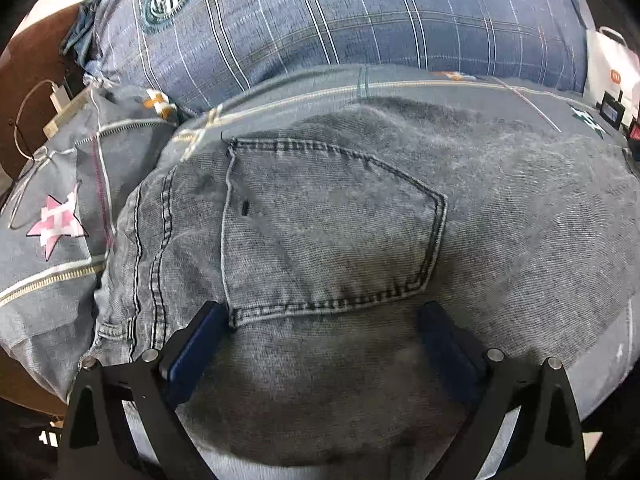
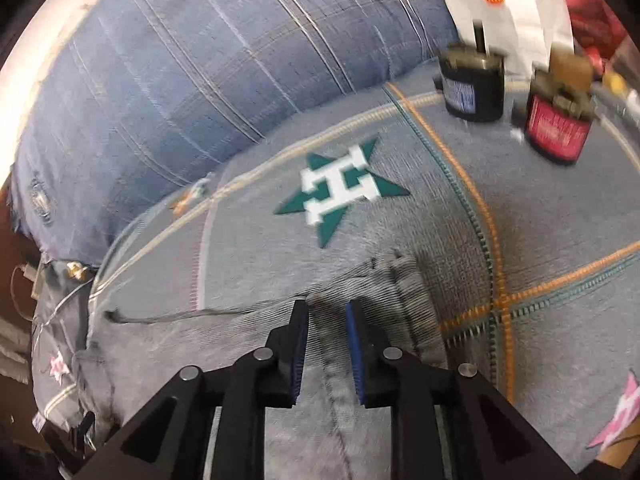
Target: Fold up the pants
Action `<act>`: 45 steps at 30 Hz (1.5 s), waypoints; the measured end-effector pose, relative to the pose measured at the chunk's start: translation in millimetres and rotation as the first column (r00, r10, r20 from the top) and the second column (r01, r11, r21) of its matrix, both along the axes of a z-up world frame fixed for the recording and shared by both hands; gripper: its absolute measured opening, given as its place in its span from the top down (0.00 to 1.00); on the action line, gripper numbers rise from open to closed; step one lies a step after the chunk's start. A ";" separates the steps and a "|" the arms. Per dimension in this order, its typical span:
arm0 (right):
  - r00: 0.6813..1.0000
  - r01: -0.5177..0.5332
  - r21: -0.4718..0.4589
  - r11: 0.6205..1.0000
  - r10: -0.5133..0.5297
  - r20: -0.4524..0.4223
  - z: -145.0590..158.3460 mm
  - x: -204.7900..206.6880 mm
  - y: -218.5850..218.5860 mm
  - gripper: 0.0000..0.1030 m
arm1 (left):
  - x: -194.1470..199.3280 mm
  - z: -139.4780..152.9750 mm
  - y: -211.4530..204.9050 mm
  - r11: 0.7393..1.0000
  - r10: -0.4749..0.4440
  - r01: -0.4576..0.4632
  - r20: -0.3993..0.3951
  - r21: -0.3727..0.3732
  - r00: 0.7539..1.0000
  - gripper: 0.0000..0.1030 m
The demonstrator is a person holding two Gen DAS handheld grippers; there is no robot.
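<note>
Grey jeans lie on a patterned bedspread, with one hand-held gripper spread wide above them and the other pinching their edge.

Left wrist view: the left hand-held gripper (image 1: 324, 320) stands wide apart, its blue pads (image 1: 198, 344) over the grey jeans (image 1: 320, 220); the back pocket (image 1: 332, 232) lies just ahead, between the fingers, and the jeans spread across the bedspread (image 1: 52, 184) below a blue plaid pillow (image 1: 360, 20). Right wrist view, blurred: the right hand-held gripper (image 2: 327, 312) is narrow, its pads closed on a bunched fold of the jeans (image 2: 400, 280) near their edge, just short of the green star (image 2: 340, 188); a black box (image 2: 472, 84) and a red box (image 2: 556, 128) stand well beyond.
</note>
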State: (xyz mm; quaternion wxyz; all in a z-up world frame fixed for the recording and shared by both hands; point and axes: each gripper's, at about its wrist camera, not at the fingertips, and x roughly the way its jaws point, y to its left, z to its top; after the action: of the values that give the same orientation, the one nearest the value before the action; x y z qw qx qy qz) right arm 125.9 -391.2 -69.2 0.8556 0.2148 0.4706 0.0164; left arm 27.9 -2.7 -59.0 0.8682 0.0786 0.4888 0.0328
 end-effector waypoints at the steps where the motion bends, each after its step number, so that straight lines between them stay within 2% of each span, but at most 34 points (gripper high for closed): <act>1: 1.000 -0.016 -0.015 1.000 0.016 0.020 7.1 -7.3 3.7 0.79 | -0.1 2.4 0.7 1.000 0.003 -0.003 0.006 -0.008 1.000 0.04; 4: 0.997 -0.057 0.043 0.997 0.054 0.059 17.2 -36.1 10.5 0.78 | -7.5 12.8 0.4 0.999 0.003 0.000 0.060 -0.040 0.998 0.04; 6: 0.997 -0.062 0.096 0.993 0.056 0.058 8.8 -54.1 12.2 0.65 | -6.6 6.7 0.4 0.999 -0.016 0.018 0.051 -0.035 0.999 0.04; 7: 0.997 -0.066 0.097 0.993 0.062 0.044 -0.5 -54.7 13.1 0.41 | -2.0 -4.5 -2.7 1.000 -0.027 0.027 0.009 -0.001 1.000 0.04; 8: 0.998 -0.057 0.054 0.997 0.056 0.003 -19.0 -53.3 11.0 0.28 | 0.8 -8.4 -2.8 0.999 -0.035 0.035 0.008 0.008 0.999 0.03; 9: 0.999 -0.043 0.033 0.999 0.044 -0.032 -31.5 -50.2 7.5 0.29 | 0.4 -6.9 -3.1 0.999 -0.034 0.034 0.039 0.009 0.999 0.01; 10: 0.999 -0.035 0.063 0.997 0.035 0.001 -32.4 -48.2 2.3 0.29 | 0.5 -5.7 -2.4 0.999 -0.032 0.032 0.024 0.007 0.999 0.01; 12: 1.000 -0.008 0.104 0.995 0.005 0.029 -14.0 -60.0 -2.6 0.29 | 0.8 -2.6 0.0 1.000 -0.030 0.030 0.024 -0.002 0.999 0.02; 13: 0.995 -0.025 0.126 0.992 0.013 0.095 2.4 -71.3 -3.0 0.29 | 1.2 -1.6 1.4 1.000 -0.028 0.028 0.029 -0.004 0.999 0.02; 15: 0.986 -0.051 0.154 0.987 0.026 0.163 17.5 -90.6 -1.3 0.29 | 1.6 -5.0 3.7 1.000 -0.030 0.030 0.022 -0.008 0.999 0.02; 17: 0.981 -0.108 0.228 0.968 0.066 0.184 16.1 -110.6 4.6 0.29 | -0.1 -5.2 4.3 0.999 -0.032 0.032 0.036 -0.016 0.999 0.02; 19: 0.988 -0.137 0.240 0.961 0.115 0.103 -12.8 -108.0 11.0 0.29 | -1.1 -4.7 4.6 0.999 -0.033 0.033 0.038 -0.011 0.999 0.01; 20: 0.998 -0.070 0.184 0.980 0.070 0.010 -37.8 -103.2 4.6 0.36 | -1.7 -4.5 4.3 0.999 -0.034 0.034 0.034 -0.012 0.999 0.02; 21: 1.000 -0.019 0.204 0.979 0.021 -0.006 -47.3 -103.6 -4.3 0.49 | -1.7 -4.1 4.5 0.999 -0.039 0.040 0.028 -0.010 0.999 0.02; 23: 0.996 0.065 0.289 0.955 -0.082 0.047 -39.3 -115.5 -20.1 0.48 | -1.0 -3.7 7.0 0.999 -0.043 0.044 0.024 -0.009 0.999 0.02; 25: 0.988 0.047 0.263 0.964 -0.083 0.127 -21.8 -124.8 -16.4 0.44 | -0.7 -4.4 7.2 0.999 -0.036 0.036 0.018 -0.014 0.999 0.02; 26: 0.985 0.015 0.244 0.970 -0.056 0.162 -15.4 -127.7 -11.3 0.37 | -1.0 -4.4 6.1 0.999 -0.031 0.031 0.017 -0.011 0.999 0.02; 28: 0.989 0.001 0.166 0.986 -0.026 0.146 -21.7 -122.3 -6.1 0.34 | -1.5 -4.3 4.1 1.000 -0.019 0.019 0.020 -0.004 1.000 0.02; 29: 0.997 0.042 0.156 0.987 -0.051 0.053 -42.7 -114.1 -11.0 0.36 | -1.6 -4.4 4.1 1.000 -0.017 0.017 0.021 -0.002 1.000 0.01; 30: 0.995 0.067 0.208 0.976 -0.081 0.057 -48.3 -115.9 -16.1 0.37 | -2.4 -4.0 4.1 1.000 -0.017 0.017 0.023 -0.001 1.000 0.01; 33: 0.988 0.049 0.233 0.971 -0.082 0.133 -29.7 -128.0 -14.8 0.37 | -3.5 -4.3 4.1 1.000 -0.016 0.016 0.023 -0.004 1.000 0.02; 35: 0.979 0.032 0.201 0.979 -0.071 0.193 -20.5 -133.6 -9.1 0.34 | -2.8 -4.3 3.7 1.000 -0.011 0.011 0.023 -0.004 1.000 0.01; 36: 0.981 0.038 0.159 0.987 -0.068 0.184 -24.6 -131.7 -7.0 0.31 | -2.7 -4.2 3.7 1.000 -0.007 0.008 0.024 -0.006 1.000 0.01; 37: 0.989 0.057 0.138 0.989 -0.074 0.126 -37.2 -123.3 -11.5 0.31 | -3.0 -4.3 3.6 1.000 -0.008 0.008 0.025 -0.006 1.000 0.01; 38: 0.991 0.069 0.193 0.979 -0.089 0.098 -53.4 -120.9 -17.9 0.32 | -3.4 -4.2 3.8 1.000 -0.011 0.011 0.026 -0.004 1.000 0.01; 40: 0.989 0.081 0.181 0.980 -0.102 0.105 -39.1 -124.4 -17.5 0.32 | -4.4 -2.9 4.7 1.000 -0.013 0.014 0.025 -0.009 1.000 0.02; 43: 0.980 0.072 0.185 0.980 -0.104 0.168 -18.6 -135.2 -15.2 0.32 | -4.1 0.4 3.8 1.000 -0.007 0.007 0.018 -0.005 1.000 0.02; 45: 0.981 0.063 0.216 0.974 -0.101 0.168 -14.0 -140.2 -14.4 0.32 | -6.6 8.2 3.1 1.000 -0.004 0.004 0.039 -0.021 0.999 0.02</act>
State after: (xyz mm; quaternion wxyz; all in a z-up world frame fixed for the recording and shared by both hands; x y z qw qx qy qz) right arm -14.3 -405.6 -83.2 0.8668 0.3209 0.3784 0.0495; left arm 21.3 0.4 -50.8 0.8783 0.0697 0.4722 0.0273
